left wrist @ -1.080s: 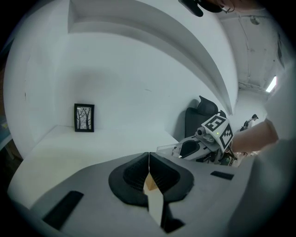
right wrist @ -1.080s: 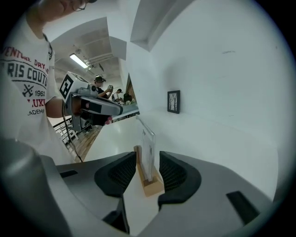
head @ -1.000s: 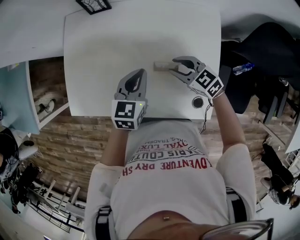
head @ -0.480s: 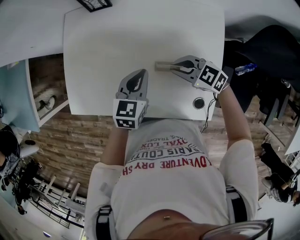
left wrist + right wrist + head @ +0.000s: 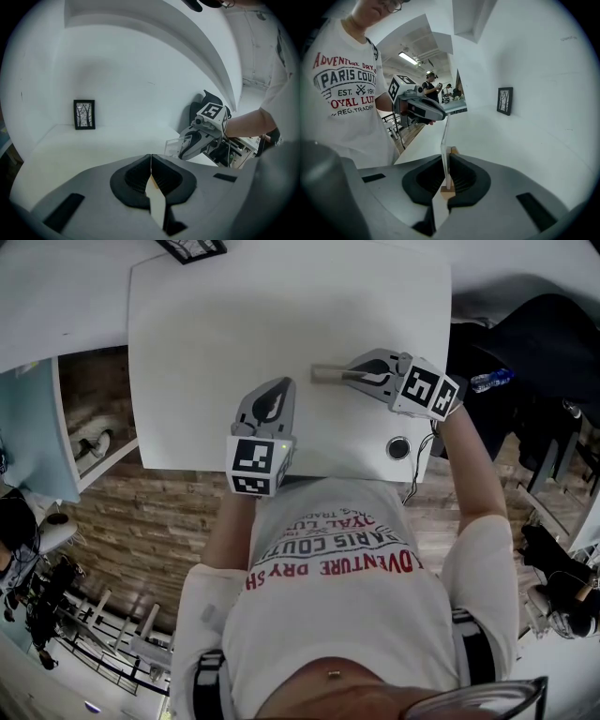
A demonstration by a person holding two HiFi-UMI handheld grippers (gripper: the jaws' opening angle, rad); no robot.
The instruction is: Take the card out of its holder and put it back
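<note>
A clear card (image 5: 444,140) stands upright in a small wooden holder (image 5: 448,190) on the white table (image 5: 234,315). My right gripper (image 5: 446,171) reaches along the card from its right end, and its jaws are closing with the pads against both faces of the card. From above, the holder (image 5: 323,373) sticks out to the left of the right gripper (image 5: 349,375). The left gripper view shows the card (image 5: 171,146) held by the right gripper (image 5: 183,151). My left gripper (image 5: 272,392) rests near the table's front edge, shut and empty (image 5: 151,165).
A small black picture frame (image 5: 84,114) stands at the table's far end against the wall. A round cable port (image 5: 397,447) sits in the table's front right corner. A dark chair with a bottle (image 5: 487,379) stands to the right.
The right gripper's jaws have come together around the card, and its marker cube has shifted a little right. The left gripper has stayed where it was.
</note>
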